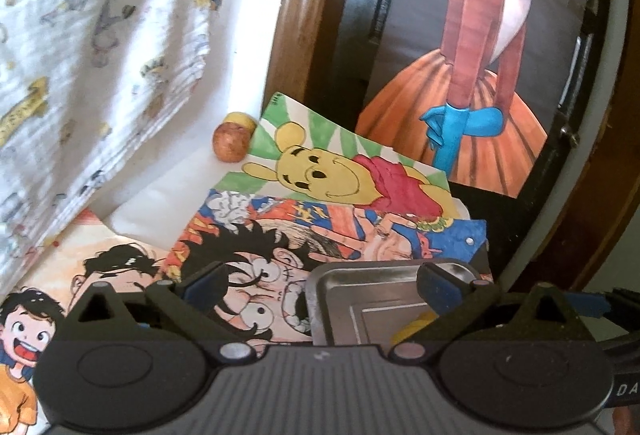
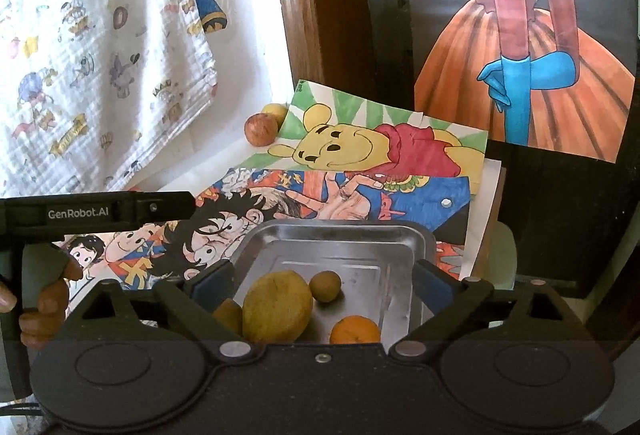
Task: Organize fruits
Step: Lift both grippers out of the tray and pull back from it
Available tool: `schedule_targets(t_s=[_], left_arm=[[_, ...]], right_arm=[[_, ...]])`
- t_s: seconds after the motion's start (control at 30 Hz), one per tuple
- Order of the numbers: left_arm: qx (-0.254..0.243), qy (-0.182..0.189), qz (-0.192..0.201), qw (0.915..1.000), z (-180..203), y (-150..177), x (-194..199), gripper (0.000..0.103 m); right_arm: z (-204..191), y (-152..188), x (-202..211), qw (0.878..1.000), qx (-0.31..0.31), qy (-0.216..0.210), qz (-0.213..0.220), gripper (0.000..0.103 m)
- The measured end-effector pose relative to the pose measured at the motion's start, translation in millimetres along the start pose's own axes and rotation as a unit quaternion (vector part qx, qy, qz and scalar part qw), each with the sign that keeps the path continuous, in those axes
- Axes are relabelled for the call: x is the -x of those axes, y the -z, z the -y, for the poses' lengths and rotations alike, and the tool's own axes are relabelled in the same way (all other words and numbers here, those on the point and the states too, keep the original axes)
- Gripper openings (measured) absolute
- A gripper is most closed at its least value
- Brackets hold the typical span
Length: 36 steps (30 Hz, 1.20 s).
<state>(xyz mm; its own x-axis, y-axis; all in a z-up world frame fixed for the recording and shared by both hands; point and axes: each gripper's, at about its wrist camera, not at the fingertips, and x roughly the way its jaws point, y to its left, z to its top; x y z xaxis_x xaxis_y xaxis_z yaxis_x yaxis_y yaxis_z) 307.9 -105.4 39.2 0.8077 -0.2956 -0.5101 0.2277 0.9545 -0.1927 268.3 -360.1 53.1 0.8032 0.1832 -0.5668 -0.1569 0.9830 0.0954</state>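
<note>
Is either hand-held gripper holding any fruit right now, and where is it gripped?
Neither. The left hand-held gripper and right hand-held gripper are both open and empty above the tray.
</note>
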Motion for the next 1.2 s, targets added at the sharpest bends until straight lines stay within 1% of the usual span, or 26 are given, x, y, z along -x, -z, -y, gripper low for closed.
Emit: schedule_targets(t_s=[0.17,0.33,0.6,0.87,1.03,1.2], left_arm=[[0.017,-0.015,0.007,0.9997,-5,1,10,0.102],[0.035,-0.032,0.018,0.9987,-10,6,25,0.103],[0.064,-0.058,0.029,0.9959,-16,21,50,0.103],[0.067,-0.080,0.036,0.9939,-17,40,79,0.103],[0.059,-0.097,0.046,0.9925,-16,52,98,0.103],[0.061,-0.102,0.055,0.9914,-14,63,118,0.103]], right_arm=[[-2,-1,9,1.000,-0.014,-0.005,0.011,0.100],[-8,-2,21,0.999,-0.015,-0.012,0.026,0.102],[-15,8,44,0.999,-0.011,-0.010,0.052,0.102],[-28,25,63,0.997,-0.001,-0.011,0.073,0.102],[-35,36,74,0.996,-0.004,-0.015,0.082,0.102],[-43,48,88,0.995,-0.008,-0.019,0.095,0.102]])
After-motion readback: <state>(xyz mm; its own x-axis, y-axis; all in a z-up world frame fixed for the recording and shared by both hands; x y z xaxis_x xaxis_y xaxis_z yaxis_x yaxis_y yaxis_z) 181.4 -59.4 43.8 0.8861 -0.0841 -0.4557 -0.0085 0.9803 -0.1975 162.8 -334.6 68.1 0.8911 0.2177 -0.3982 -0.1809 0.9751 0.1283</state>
